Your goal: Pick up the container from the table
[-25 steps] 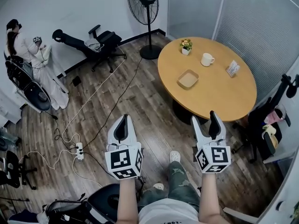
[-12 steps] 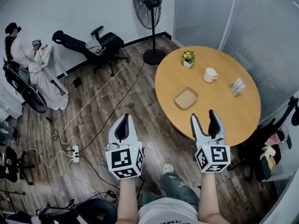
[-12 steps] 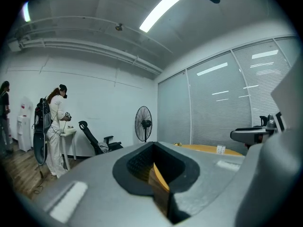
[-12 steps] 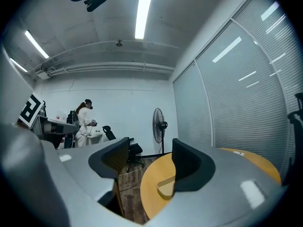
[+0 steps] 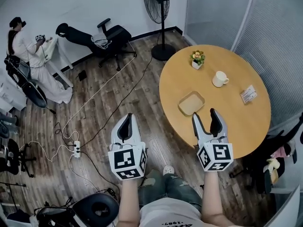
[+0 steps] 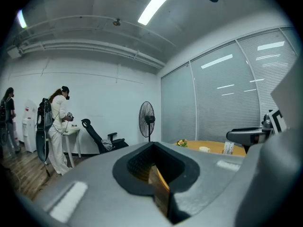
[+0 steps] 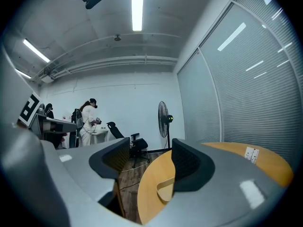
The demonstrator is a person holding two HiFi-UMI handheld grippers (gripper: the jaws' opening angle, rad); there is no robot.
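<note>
The container (image 5: 191,103), a shallow tan square tray, lies on the round wooden table (image 5: 232,119) near its left edge. My right gripper (image 5: 204,115) is held level just short of it, at the table's near rim. It is open and its jaws have just been closing a little, with nothing between them. In the right gripper view the container (image 7: 164,191) shows ahead in the gap of the right gripper (image 7: 149,155). My left gripper (image 5: 126,121) hovers over the wooden floor left of the table, shut and empty. The left gripper (image 6: 154,163) looks toward the table's far side.
On the table stand a white mug (image 5: 220,79), a small flower pot (image 5: 198,58) and a card stand (image 5: 248,94). A pedestal fan (image 5: 161,4) and an office chair (image 5: 111,34) stand beyond. Cables and a power strip (image 5: 76,148) cross the floor. A person (image 5: 21,44) stands far left.
Both grippers have moved forward toward the table. The container now lies much nearer the right gripper's tips, and the table has slid down and closer in the head view.
</note>
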